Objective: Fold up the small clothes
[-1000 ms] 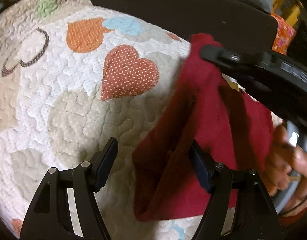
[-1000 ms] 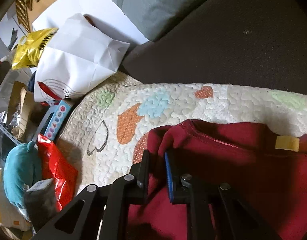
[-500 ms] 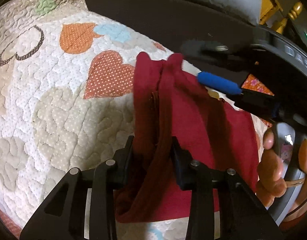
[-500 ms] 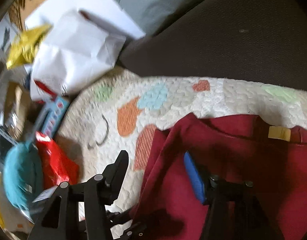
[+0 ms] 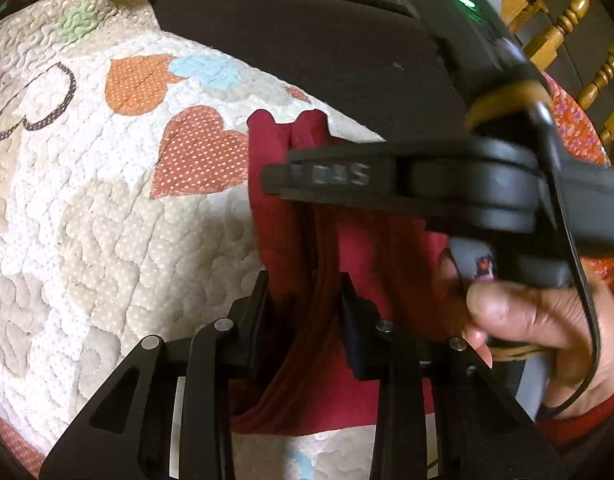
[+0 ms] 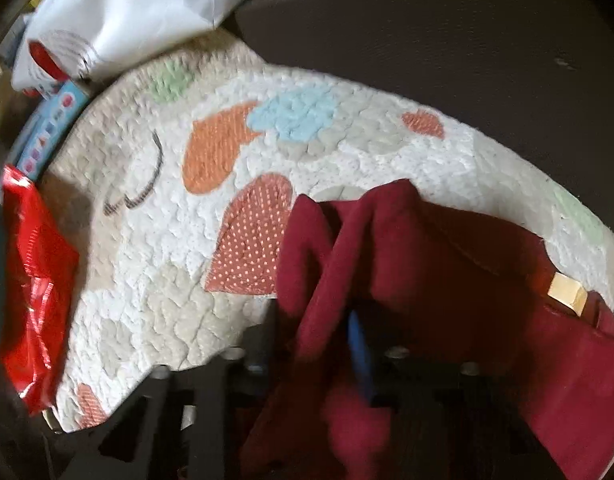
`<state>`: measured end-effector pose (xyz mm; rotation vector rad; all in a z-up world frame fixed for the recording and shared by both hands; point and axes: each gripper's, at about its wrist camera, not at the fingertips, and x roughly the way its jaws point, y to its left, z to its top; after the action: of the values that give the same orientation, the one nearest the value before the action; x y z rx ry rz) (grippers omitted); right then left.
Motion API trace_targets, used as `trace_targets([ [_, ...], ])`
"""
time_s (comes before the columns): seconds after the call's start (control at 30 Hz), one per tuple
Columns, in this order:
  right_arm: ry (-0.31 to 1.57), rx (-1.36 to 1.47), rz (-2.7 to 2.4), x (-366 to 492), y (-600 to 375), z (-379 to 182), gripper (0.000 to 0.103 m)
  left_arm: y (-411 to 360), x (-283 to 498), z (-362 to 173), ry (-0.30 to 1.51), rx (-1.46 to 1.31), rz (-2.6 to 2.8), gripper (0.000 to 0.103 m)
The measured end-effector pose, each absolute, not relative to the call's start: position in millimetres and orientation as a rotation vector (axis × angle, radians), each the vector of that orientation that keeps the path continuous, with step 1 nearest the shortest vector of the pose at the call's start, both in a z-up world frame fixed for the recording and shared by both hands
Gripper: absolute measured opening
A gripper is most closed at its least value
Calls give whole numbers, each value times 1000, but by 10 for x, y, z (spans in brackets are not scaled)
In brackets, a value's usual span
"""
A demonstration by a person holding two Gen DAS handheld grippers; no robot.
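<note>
The heart-patterned quilt (image 5: 107,220) carries the dark red garment (image 6: 447,264), bunched into a ridge at its left edge. The left gripper (image 5: 303,300) is clamped on that ridge; the right gripper (image 6: 315,320) looks closed on the same fold, though blur leaves doubt. Risk, I judge: thick bunched cloth slipping out, spoiling the fold. A white paper bag (image 6: 139,12) and red foil packet (image 6: 31,280) crowd the quilt's edge.

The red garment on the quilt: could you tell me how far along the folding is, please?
Early stage. Done: the red garment is gathered into a bunched ridge on the heart-patterned quilt. In hand: the left gripper and right gripper are both closed on that ridge. Left: no flat fold shows; the tan neck label side lies rumpled, so the folds themselves remain.
</note>
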<state>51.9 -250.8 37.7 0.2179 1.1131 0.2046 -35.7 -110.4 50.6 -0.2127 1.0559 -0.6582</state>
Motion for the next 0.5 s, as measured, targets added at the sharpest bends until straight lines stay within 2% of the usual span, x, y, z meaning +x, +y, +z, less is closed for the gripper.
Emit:
trace_targets([
  [0.2, 940, 374, 239, 117, -2926, 679, 14, -1292, -463, 757, 1030, -204, -769, 29],
  [0.5, 787, 455, 152, -717, -3866, 1157, 13, -1756, -882, 1289, 987, -233, -1023, 29],
])
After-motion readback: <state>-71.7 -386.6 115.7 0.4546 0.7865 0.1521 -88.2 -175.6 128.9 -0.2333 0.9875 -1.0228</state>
